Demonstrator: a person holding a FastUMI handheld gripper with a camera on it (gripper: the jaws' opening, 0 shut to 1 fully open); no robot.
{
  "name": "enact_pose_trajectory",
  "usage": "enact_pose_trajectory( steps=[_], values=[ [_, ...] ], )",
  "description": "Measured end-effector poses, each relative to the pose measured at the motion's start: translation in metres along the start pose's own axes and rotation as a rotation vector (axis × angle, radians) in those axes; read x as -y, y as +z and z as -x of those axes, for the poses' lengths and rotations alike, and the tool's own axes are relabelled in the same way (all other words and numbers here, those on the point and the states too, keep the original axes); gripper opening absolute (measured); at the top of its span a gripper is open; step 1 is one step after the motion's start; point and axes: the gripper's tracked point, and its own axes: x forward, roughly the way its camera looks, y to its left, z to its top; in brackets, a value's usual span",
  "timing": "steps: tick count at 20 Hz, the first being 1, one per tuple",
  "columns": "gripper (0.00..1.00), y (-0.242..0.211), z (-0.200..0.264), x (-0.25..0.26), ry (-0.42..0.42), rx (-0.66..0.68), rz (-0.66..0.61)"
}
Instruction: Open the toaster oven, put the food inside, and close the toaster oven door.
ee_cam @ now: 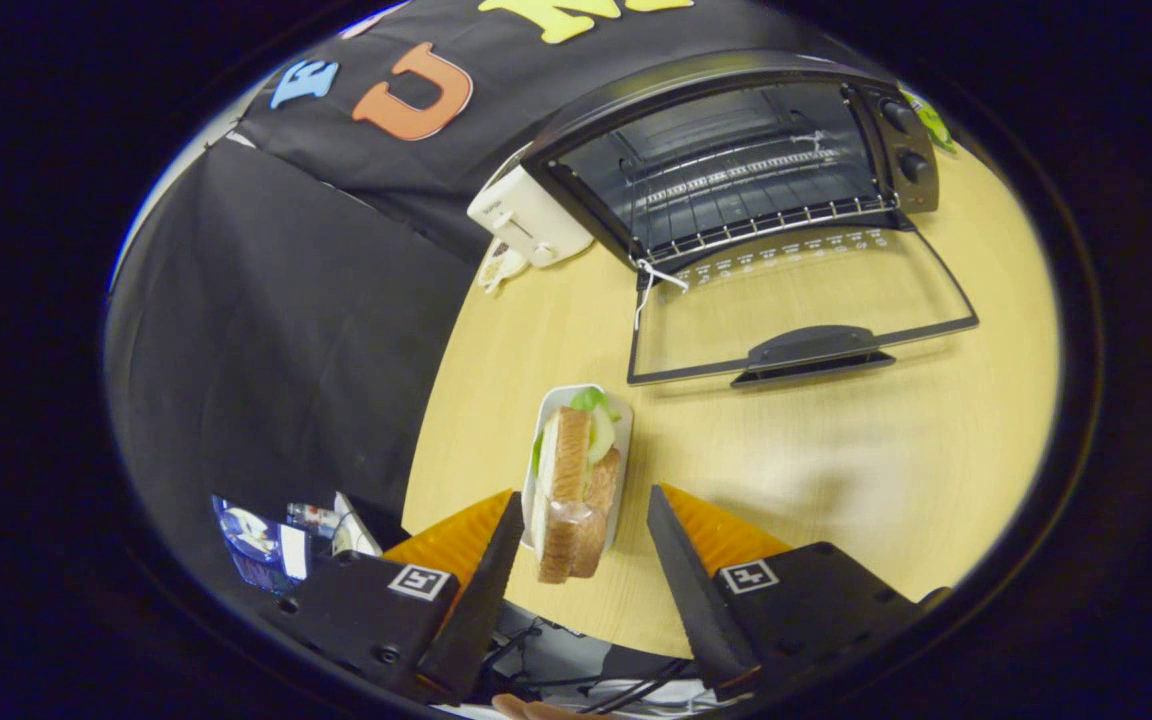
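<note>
Spread apart at the bottom of the frame, the fingers (581, 515) are released and press on nothing; the sandwich (573, 490) lies in the gap between them, its near end level with their tips, and I cannot tell whether either tip touches it. That sandwich, sliced bread with green lettuce and a pale filling, rests in a small white tray (624, 432) set on the pale wooden counter (836, 470), just below the middle of the frame. Left of the fingers, at the lower left, a few small things sit beyond the counter's edge, too blurred to make out. Past the tray, toward the upper right, the toaster oven (736, 150) stands on the counter with its glass door (796, 300) dropped fully open and lying flat, the dark handle (811, 350) on the edge nearest the fingers. A short white string (651, 280) hangs at the door's left hinge corner. Inside, a wire rack (756, 215) spans the cavity, and two knobs (906, 140) sit on the panel at the oven's right. Just beside the oven's left side stands a white toaster (526, 215). The sandwich is well apart from the open door.
</note>
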Motion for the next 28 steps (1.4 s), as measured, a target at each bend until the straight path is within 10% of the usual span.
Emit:
enact_pose_trajectory(
  steps=[13, 28],
  values=[
    [0.43, -0.004, -0.024, -0.004, 0.044, -0.095, -0.118],
    [0.38, 0.02, 0.012, -0.025, 0.23, 0.13, 0.018]
  ],
)
